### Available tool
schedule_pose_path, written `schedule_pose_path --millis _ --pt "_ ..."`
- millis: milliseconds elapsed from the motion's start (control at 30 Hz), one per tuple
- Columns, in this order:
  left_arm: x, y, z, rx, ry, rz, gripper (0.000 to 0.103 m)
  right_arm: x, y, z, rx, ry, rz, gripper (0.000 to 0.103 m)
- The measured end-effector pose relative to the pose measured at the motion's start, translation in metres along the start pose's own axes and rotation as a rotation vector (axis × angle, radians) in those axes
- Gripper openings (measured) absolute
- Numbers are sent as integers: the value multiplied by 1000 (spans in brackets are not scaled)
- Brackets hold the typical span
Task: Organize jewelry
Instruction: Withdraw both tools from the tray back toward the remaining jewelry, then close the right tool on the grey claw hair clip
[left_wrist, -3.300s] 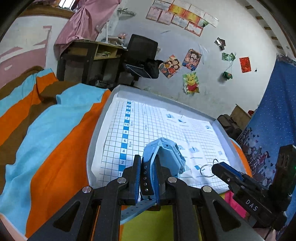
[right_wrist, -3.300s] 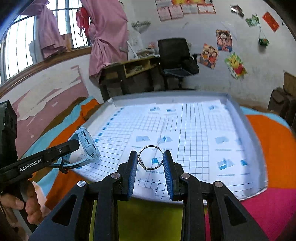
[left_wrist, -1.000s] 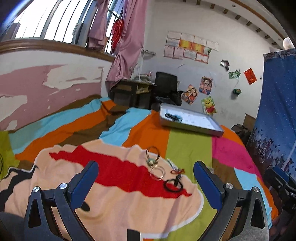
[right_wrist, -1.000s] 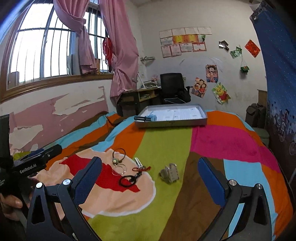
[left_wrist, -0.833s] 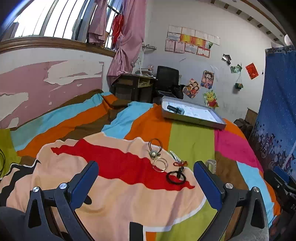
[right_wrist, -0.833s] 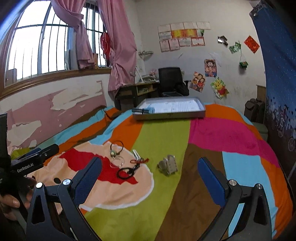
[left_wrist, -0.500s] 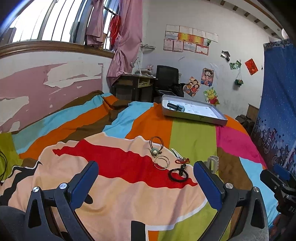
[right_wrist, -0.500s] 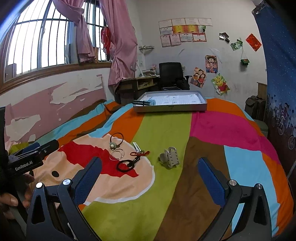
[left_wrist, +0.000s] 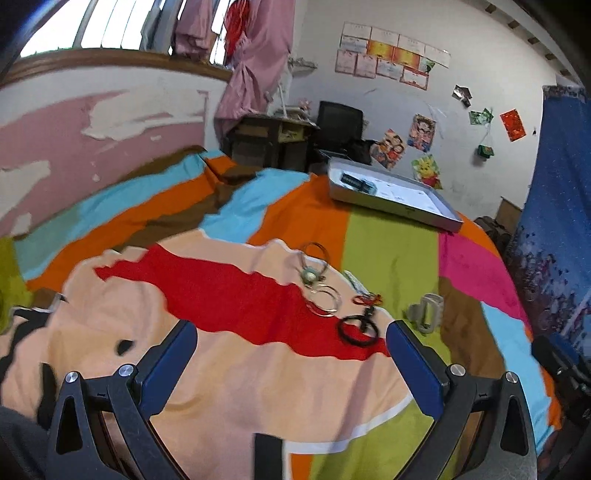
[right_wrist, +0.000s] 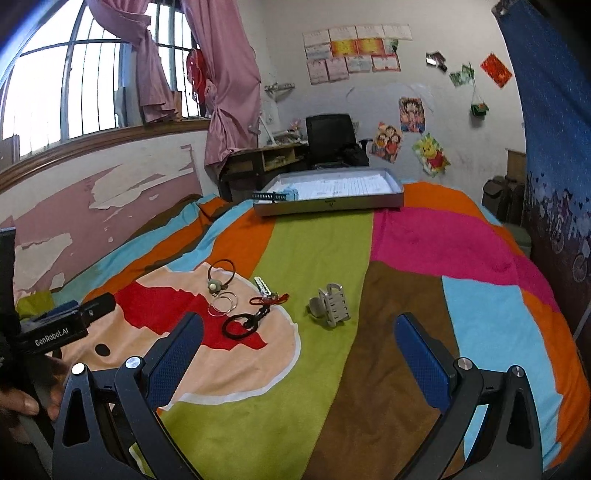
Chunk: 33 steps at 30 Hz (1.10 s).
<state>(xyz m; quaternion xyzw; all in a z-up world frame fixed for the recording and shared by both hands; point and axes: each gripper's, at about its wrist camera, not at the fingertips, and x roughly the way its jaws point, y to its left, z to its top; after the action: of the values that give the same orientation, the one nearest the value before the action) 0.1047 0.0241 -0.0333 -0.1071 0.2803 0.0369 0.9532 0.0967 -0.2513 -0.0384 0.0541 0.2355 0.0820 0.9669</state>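
Observation:
Loose jewelry lies on the striped bedspread: a dark hair tie with a pale bead, thin silver bangles, a black ring, a red cord, a white clip and a grey claw clip. The left wrist view shows the same bangles and claw clip. Far back stands a grey tray holding a blue watch. My left gripper and right gripper are both open and empty, short of the jewelry.
A hand holds the left gripper's black body at the left edge. Behind the bed are a desk and a black chair. A blue curtain hangs on the right.
Both grippers let go of the watch and a silver ring at the tray, opened wide and drew back to the near end of the bed. In the last second the views shifted only slightly.

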Motion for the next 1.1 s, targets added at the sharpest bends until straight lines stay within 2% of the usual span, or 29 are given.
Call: schedule_pose_path --millis 133,433,633,733,833,1100 --pt "10 -2 3 -8 -19 -6 103 12 -6 0 24 37 15 102" --pt "49 -12 5 -37 7 -8 103 54 -20 7 35 102 -6 102" --pt "71 -21 6 -55 -46 -16 103 92 -38 21 56 39 17 101" --pt "88 -25 2 -28 -19 0 103 114 -46 22 71 45 7 101" --pt "102 -27 -5 -3 32 6 103 132 -46 20 31 52 -2 102" --pt "126 -36 -18 46 138 -44 100 176 -46 14 -26 139 56 102"
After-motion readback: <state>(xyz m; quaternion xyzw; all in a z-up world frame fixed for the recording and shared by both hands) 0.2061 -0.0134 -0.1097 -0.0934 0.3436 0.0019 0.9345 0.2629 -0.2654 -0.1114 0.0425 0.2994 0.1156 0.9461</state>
